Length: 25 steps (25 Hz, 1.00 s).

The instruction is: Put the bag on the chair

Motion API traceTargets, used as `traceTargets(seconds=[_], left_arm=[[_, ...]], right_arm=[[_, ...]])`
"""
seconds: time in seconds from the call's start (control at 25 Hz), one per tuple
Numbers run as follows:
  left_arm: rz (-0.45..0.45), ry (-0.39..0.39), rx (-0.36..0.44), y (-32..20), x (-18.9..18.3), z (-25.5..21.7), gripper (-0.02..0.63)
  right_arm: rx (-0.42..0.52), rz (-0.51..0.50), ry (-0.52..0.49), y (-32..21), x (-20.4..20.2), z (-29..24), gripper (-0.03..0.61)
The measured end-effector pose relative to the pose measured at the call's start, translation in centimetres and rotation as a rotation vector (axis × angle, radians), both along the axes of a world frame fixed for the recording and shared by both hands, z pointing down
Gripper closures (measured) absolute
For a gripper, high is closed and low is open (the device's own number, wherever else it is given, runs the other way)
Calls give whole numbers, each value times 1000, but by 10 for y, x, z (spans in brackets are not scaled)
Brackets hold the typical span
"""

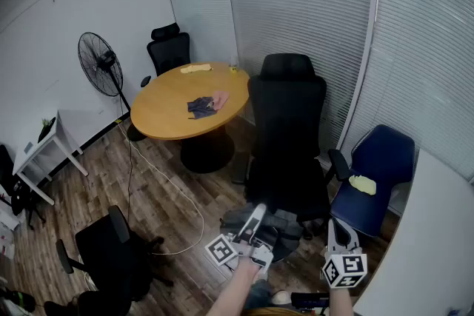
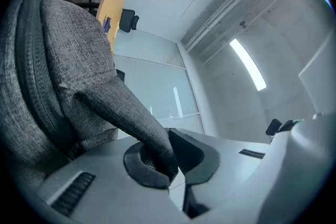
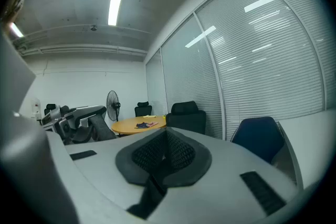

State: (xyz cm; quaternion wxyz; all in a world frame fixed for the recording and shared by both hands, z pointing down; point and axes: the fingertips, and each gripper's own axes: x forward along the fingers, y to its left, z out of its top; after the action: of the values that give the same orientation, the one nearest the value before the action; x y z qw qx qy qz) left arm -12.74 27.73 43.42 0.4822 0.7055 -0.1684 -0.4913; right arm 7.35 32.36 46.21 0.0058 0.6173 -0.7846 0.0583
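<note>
Nearest, 6 o'clock in head view: left gripper [image 2: 170, 168], jaws pinched on the grey strap [image 2: 123, 107] of the bag [image 1: 285, 222]. The bag hangs just before the black chair [image 1: 287, 122]; contact with its seat unclear. 5 o'clock: right gripper [image 3: 164, 157], jaws pressed together, nothing between. 4 o'clock: blue chair [image 1: 381, 159], yellow item [image 1: 363, 184] on its seat. Farther, 11 o'clock: table [image 1: 178, 115] with cloths [image 1: 207, 104]. 10 o'clock: fan [image 1: 100, 63].
</note>
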Motion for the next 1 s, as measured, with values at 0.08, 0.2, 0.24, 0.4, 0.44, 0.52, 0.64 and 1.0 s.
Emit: traceTargets(seconds=[0.08,0.2,0.24,0.4,0.44,0.52,0.64,1.0], left_arm=[[-4,10,-1,0,-1,-2,591],[-15,28,-4,-4,-4,-6,591],[-19,35,-6,-6,-4,-7,591],[-31,43,-25,-11,-1,-6,591],[-34,45,-30,-12,-1,-6,591],[-38,50,-32,-12,0,-7,591],[-42,46,-20,-14,5,-8,591],[-54,66,-21,-67,22,-5,591]], right_arm=[[3,-1,1,1,2,-2,566],[9,-8,7,-1,2,-6,566],[11,-12,9,-1,2,-7,566],[21,-27,-21,-3,6,-11,566],[26,-32,-45,-3,8,-14,566],[35,-42,-85,-3,10,-18,566],[37,-52,-87,-6,14,-16,566],[21,-59,-71,-57,35,-5,565]])
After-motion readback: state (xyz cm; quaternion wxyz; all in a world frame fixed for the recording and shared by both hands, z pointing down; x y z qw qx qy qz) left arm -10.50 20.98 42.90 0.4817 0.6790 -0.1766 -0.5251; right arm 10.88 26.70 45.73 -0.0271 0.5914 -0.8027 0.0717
